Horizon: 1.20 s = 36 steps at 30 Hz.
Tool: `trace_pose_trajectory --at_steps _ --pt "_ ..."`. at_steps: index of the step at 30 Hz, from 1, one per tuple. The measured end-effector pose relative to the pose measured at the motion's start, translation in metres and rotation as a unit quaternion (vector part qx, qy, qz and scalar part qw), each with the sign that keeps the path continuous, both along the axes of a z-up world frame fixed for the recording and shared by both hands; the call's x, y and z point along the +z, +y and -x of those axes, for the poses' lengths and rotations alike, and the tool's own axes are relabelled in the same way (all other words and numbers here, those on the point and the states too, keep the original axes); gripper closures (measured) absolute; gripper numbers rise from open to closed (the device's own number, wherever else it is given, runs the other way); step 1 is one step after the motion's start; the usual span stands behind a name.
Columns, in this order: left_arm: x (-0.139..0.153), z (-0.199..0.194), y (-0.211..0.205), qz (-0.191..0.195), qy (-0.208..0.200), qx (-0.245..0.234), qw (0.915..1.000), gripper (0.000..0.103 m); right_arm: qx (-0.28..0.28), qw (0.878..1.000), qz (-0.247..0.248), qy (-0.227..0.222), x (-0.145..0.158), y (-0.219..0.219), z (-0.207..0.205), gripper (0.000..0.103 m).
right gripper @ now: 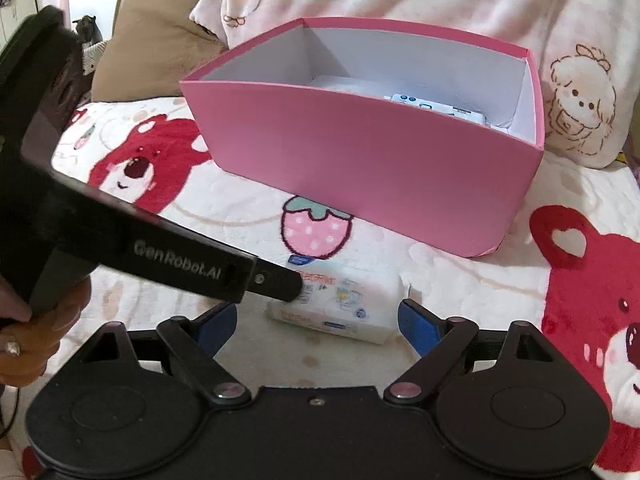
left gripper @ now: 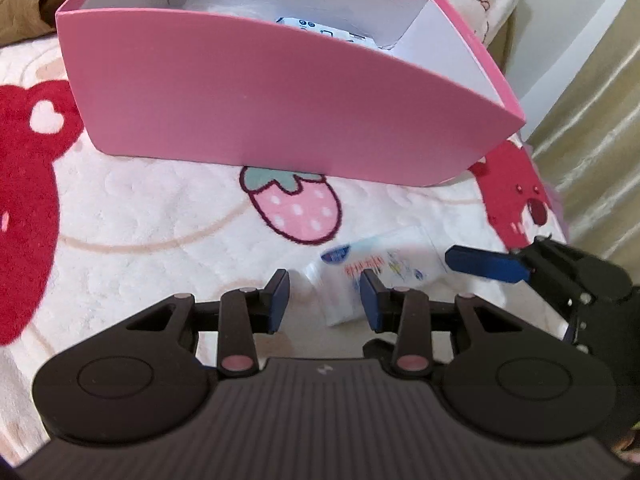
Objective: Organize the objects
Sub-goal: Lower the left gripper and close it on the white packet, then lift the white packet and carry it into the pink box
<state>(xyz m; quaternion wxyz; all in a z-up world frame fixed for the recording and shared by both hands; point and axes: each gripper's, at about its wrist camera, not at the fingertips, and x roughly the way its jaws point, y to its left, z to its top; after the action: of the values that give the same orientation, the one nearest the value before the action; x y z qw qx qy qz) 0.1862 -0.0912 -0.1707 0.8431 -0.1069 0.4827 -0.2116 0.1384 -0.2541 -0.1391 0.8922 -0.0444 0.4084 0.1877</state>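
Observation:
A white tissue packet [right gripper: 340, 304] lies flat on the blanket in front of a pink open box [right gripper: 360, 160]. My right gripper [right gripper: 316, 320] stands open wide just short of the packet, nothing touching its pads. From the left, my left gripper [right gripper: 286, 286] reaches over the packet's left end. In the left wrist view the left gripper [left gripper: 325, 300] has a narrow gap. The packet [left gripper: 384, 268] lies partly behind its right finger, and its left pad is clear of it. The right gripper's blue finger [left gripper: 488, 266] comes in from the right. Another packet [left gripper: 328, 34] lies inside the box [left gripper: 280, 100].
A plush blanket [right gripper: 460, 292] with red bears and a pink strawberry [right gripper: 316, 232] covers the bed. Printed pillows [right gripper: 576, 100] and a brown cushion [right gripper: 160, 48] lie behind the box. A curtain [left gripper: 600, 120] hangs at the right. A hand [right gripper: 28, 340] holds the left gripper.

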Motion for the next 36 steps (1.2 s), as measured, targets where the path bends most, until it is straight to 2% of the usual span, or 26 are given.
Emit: trace_pose_trajectory --at_steps 4,5,6,8,11,14,19,23,25,27,30,32,36 --pt "-0.006 -0.002 0.003 0.026 0.009 0.003 0.9996 0.071 -0.005 1.000 0.017 0.020 -0.014 -0.001 -0.009 0.017" --pt "-0.007 -0.003 0.002 0.034 0.011 0.003 0.9994 0.077 -0.007 1.000 0.018 0.025 -0.018 -0.002 -0.011 0.018" --pt "-0.007 -0.003 0.004 0.044 0.014 0.000 0.9989 0.079 -0.009 0.999 0.017 0.026 -0.020 -0.003 -0.012 0.023" --pt "-0.007 -0.004 0.004 0.046 0.014 -0.002 0.9988 0.079 -0.014 1.000 0.012 0.018 -0.021 -0.005 -0.013 0.031" --pt "0.000 -0.004 0.007 0.055 0.023 -0.002 0.9982 0.079 -0.009 1.000 0.021 -0.016 -0.012 0.001 -0.001 0.032" --pt "0.010 0.001 0.011 0.069 0.040 -0.005 0.9968 0.079 -0.014 0.999 0.017 -0.024 0.005 0.004 0.007 0.031" --pt "0.046 0.014 0.019 0.071 0.021 -0.005 0.9972 0.077 -0.033 0.998 0.007 -0.044 0.033 0.016 0.025 0.029" --pt "0.080 0.023 0.026 0.073 -0.006 -0.018 0.9972 0.077 -0.051 0.996 -0.009 -0.071 0.059 0.018 0.037 0.033" --pt "0.103 0.027 0.030 0.069 -0.033 -0.021 0.9969 0.077 -0.053 0.995 -0.032 -0.081 0.076 0.014 0.038 0.037" --pt "0.124 0.027 0.031 0.060 -0.056 -0.022 0.9964 0.077 -0.053 0.993 -0.034 -0.095 0.094 0.012 0.038 0.048" --pt "0.152 0.021 0.029 0.032 -0.085 -0.033 0.9954 0.076 -0.036 0.991 -0.024 -0.130 0.122 0.016 0.037 0.052" --pt "0.167 0.010 0.031 0.038 -0.088 -0.035 0.9948 0.076 -0.035 0.990 -0.020 -0.137 0.139 0.017 0.028 0.056" --pt "0.188 -0.019 0.032 0.053 -0.088 -0.025 0.9944 0.075 -0.040 0.988 -0.017 -0.147 0.168 0.014 0.003 0.058"
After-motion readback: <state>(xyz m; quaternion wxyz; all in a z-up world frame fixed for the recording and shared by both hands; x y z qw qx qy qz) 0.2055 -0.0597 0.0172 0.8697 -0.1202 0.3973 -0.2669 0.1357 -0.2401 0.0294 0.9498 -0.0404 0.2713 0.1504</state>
